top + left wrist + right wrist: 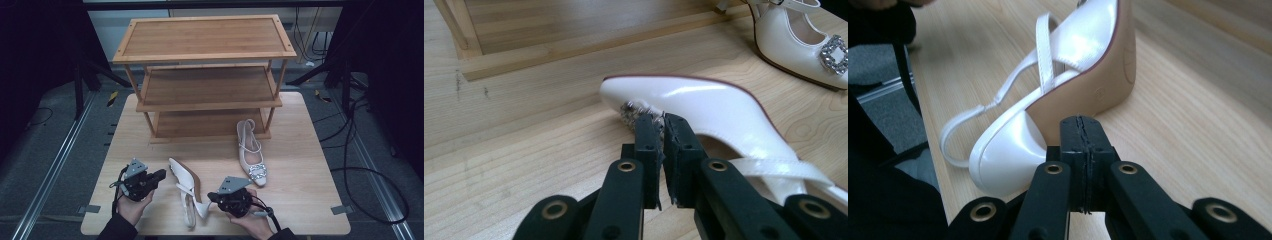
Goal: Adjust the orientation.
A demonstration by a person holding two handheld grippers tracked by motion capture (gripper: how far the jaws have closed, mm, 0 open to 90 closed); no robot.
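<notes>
Lying on its side between both grippers, white glossy slingback shoe runs long axis away from person, pointed toe toward wooden three-tier rack, heel near table's front edge. Matching white shoe with crystal buckle stands upright beyond right gripper, well apart. Left gripper jaws almost clenched, nothing gripped, tips just short of toe's jewelled buckle. Right gripper jaws fully clenched, empty, shoe's tan sole just ahead.

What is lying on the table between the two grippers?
In the high view, a white shoe on its side lies between the left gripper and right gripper.
</notes>
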